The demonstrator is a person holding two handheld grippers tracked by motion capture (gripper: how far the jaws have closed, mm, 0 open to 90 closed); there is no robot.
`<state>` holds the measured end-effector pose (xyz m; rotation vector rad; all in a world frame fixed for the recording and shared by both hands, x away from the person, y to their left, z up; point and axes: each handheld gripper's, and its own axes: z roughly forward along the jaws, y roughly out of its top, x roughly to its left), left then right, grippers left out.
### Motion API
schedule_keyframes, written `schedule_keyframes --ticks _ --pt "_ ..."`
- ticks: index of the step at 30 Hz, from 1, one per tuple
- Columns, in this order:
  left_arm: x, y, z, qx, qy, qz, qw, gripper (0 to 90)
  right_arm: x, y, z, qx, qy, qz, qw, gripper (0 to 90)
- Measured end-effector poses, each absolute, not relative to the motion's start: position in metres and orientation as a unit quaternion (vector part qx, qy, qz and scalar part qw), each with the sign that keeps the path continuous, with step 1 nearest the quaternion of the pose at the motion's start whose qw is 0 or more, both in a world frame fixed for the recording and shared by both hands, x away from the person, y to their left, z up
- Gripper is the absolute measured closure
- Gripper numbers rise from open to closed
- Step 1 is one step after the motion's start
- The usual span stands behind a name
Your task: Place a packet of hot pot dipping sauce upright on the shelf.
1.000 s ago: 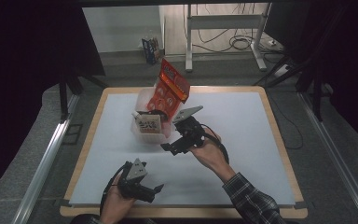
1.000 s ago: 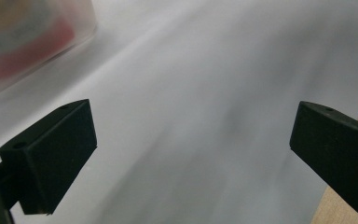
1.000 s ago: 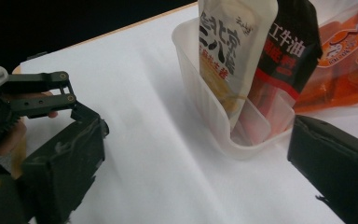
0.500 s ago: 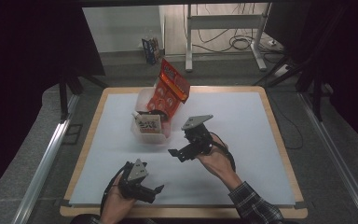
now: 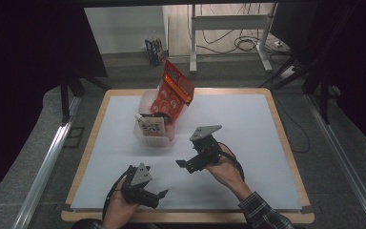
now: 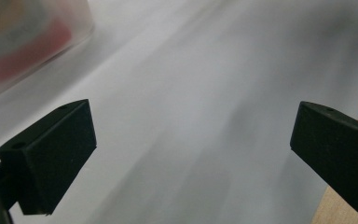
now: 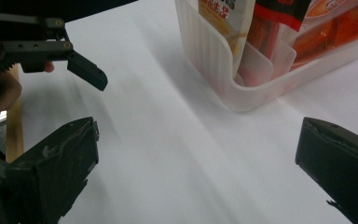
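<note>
The translucent plastic bin (image 5: pixel 153 138) stands on the white table mat (image 5: pixel 248 129), beyond both grippers. It holds snack packets (image 5: pixel 174 93): probably light, crinkly, slippery film. Grasp a packet by its top seam. Left gripper (image 5: pixel 158 195) and right gripper (image 5: pixel 185 164): jaws spread wide, empty.

Both grippers, left gripper (image 5: pixel 159 194) and right gripper (image 5: pixel 183 164), are black with blocky jaws. Each carries a grey three-cornered plate and black cable. Right sleeve (image 5: pixel 262 215) is plaid.

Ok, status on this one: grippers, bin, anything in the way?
Left gripper open, empty, near table edge. Right gripper open, empty, short of the clear bin. Bin holds snack packets. Nothing between.
</note>
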<state>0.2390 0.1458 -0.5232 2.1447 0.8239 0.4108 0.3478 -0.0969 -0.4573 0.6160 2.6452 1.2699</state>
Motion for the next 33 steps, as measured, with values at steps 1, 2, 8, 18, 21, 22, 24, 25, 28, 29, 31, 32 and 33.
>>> schedule_keyframes --ticks 1,2,8,18,21,22,24,25,28,29,31,32,33 --pt "0.239 0.146 -0.523 0.844 0.325 0.163 0.394 0.0 0.347 -0.098 -0.458 0.204 0.881 0.421 0.074 0.0" --pt "0.239 0.147 -0.523 0.844 0.325 0.165 0.394 0.0 0.346 -0.099 -0.459 0.203 0.881 0.42 0.075 0.0" --pt "0.237 0.147 -0.522 0.84 0.326 0.173 0.399 0.0 0.338 -0.106 -0.462 0.203 0.884 0.413 0.085 0.0" --pt "0.237 0.149 -0.521 0.832 0.332 0.178 0.408 0.0 0.331 -0.126 -0.458 0.216 0.878 0.416 0.097 0.0" --pt "0.237 0.149 -0.521 0.832 0.33 0.18 0.409 0.0 0.329 -0.132 -0.457 0.219 0.876 0.417 0.1 0.0" --pt "0.237 0.149 -0.522 0.832 0.329 0.181 0.408 0.0 0.328 -0.133 -0.456 0.222 0.875 0.418 0.1 0.0" --pt "0.237 0.149 -0.522 0.833 0.327 0.185 0.407 0.0 0.326 -0.137 -0.455 0.224 0.874 0.42 0.101 0.0" --pt "0.237 0.149 -0.522 0.833 0.327 0.185 0.407 0.0 0.325 -0.138 -0.454 0.224 0.873 0.42 0.103 0.0" --pt "0.237 0.149 -0.522 0.835 0.323 0.188 0.404 0.0 0.322 -0.142 -0.452 0.227 0.872 0.421 0.105 0.0" --pt "0.237 0.149 -0.521 0.835 0.324 0.187 0.405 0.0 0.321 -0.144 -0.452 0.227 0.872 0.421 0.107 0.0" --pt "0.237 0.149 -0.521 0.833 0.324 0.186 0.407 0.0 0.319 -0.146 -0.451 0.229 0.871 0.421 0.108 0.0" --pt "0.237 0.149 -0.521 0.833 0.325 0.186 0.408 0.0 0.318 -0.148 -0.451 0.23 0.871 0.42 0.109 0.0" --pt "0.237 0.149 -0.521 0.832 0.325 0.185 0.409 0.0 0.317 -0.149 -0.451 0.231 0.871 0.42 0.11 0.0"
